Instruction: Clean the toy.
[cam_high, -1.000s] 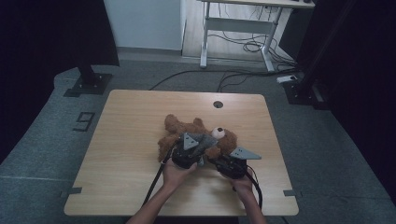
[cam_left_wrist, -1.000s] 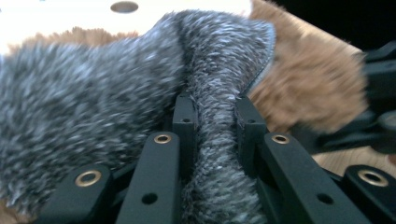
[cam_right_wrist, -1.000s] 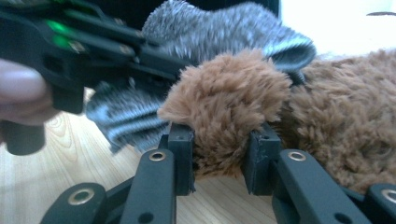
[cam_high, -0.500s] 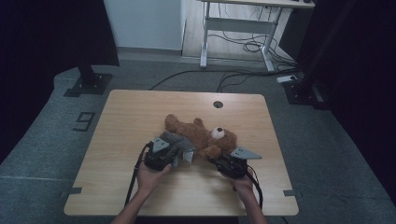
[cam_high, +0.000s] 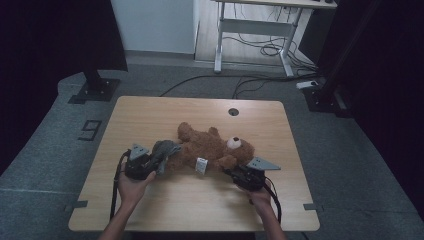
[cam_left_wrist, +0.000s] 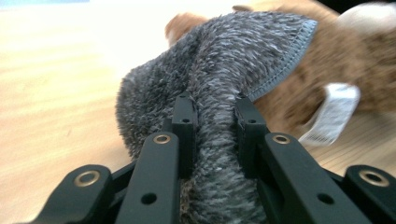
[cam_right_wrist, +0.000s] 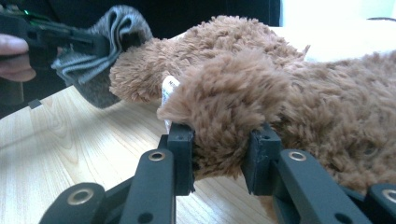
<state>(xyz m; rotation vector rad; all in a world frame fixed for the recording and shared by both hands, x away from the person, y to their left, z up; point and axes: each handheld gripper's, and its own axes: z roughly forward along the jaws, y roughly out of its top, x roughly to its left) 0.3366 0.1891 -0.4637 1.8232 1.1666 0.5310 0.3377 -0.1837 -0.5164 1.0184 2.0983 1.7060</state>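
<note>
Now your left gripper (cam_high: 145, 161) pinches the grey fleece garment (cam_left_wrist: 219, 88) between its jaws, your right gripper (cam_high: 241, 176) clamps the teddy bear's (cam_high: 210, 147) paw on the bench (cam_high: 150, 115); seemingly the garment's nearly off.

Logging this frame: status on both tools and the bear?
Left tool shut on grey cloth. Right tool shut on bear limb. Bear lying on table. Nothing in the way.
</note>
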